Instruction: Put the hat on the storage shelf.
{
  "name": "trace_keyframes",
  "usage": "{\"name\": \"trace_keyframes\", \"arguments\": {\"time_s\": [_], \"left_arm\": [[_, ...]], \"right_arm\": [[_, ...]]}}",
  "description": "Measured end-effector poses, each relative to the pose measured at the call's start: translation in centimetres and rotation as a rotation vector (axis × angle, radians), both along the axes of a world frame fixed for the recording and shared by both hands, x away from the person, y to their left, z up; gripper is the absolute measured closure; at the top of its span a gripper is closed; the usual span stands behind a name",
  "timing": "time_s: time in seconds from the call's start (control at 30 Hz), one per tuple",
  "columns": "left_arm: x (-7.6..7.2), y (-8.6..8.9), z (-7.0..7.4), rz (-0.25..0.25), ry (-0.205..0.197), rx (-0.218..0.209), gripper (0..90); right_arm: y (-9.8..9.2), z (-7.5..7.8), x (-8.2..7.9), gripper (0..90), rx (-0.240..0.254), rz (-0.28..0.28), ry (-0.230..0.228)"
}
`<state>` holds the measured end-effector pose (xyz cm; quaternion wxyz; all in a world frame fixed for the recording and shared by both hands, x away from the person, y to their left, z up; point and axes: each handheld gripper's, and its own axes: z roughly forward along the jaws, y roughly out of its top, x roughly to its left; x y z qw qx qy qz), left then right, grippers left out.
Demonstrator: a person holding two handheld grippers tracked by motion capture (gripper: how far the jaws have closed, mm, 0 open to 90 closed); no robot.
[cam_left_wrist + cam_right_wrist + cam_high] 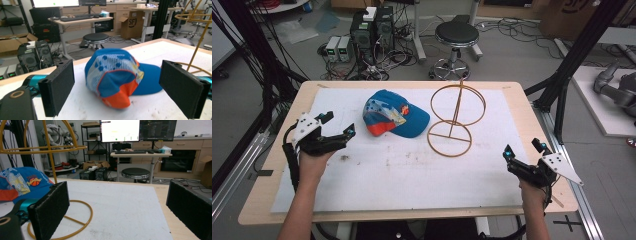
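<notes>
So I'm basically sitting at the very start here. The cap (pixel 395 114) is lying flat on the white mat of the table (pixel 522 102), toward the far side and a bit left of centre, and nobody's holding it yet. Right next to it on the right, the yellow wire stand (pixel 456 117) is standing upright with nothing on it, its base ring close to the cap's brim but not quite touching as far as I can tell. My guess is the cap is going onto that stand, so the whole job is left: grab, lift, place.

My left hand-held gripper (pixel 339 125) is hovering over the near-left part of the mat, jaws spread wide and empty, pointing toward the cap. In the left gripper view the cap (pixel 117 77) is sitting dead centre between the two black pads, orange back panel facing me, but farther off than the pads, so I'm lined up and not around it yet. It's near, not touching.

My right hand-held gripper (pixel 524 149) is hanging out near the right edge of the table, also spread open with nothing in it, well apart from the cap. From its view the stand (pixel 51 162) is off to the left with the cap (pixel 23 183) peeking in behind it.
</notes>
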<state>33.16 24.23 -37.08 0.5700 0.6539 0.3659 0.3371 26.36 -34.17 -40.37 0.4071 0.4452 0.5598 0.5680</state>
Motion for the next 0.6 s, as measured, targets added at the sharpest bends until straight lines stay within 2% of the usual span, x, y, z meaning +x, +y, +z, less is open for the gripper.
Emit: {"name": "trace_keyframes", "arguments": {"time_s": [0.27,0.43,0.6], "left_arm": [[2.3,-1.4,0.3,0.003,0.015,0.0,14.7],[3.6,-1.9,0.2,0.006,0.046,-0.007,14.8],[4.9,-2.3,0.3,0.02,0.057,-0.011,16.9]], "right_arm": [[0.0,-0.1,0.1,4.4,-0.005,-0.001,-0.003],[0.0,-0.1,0.1,4.4,-0.007,0.001,-0.002],[0.0,-0.1,0.2,4.4,-0.006,0.0,-0.004]]}}
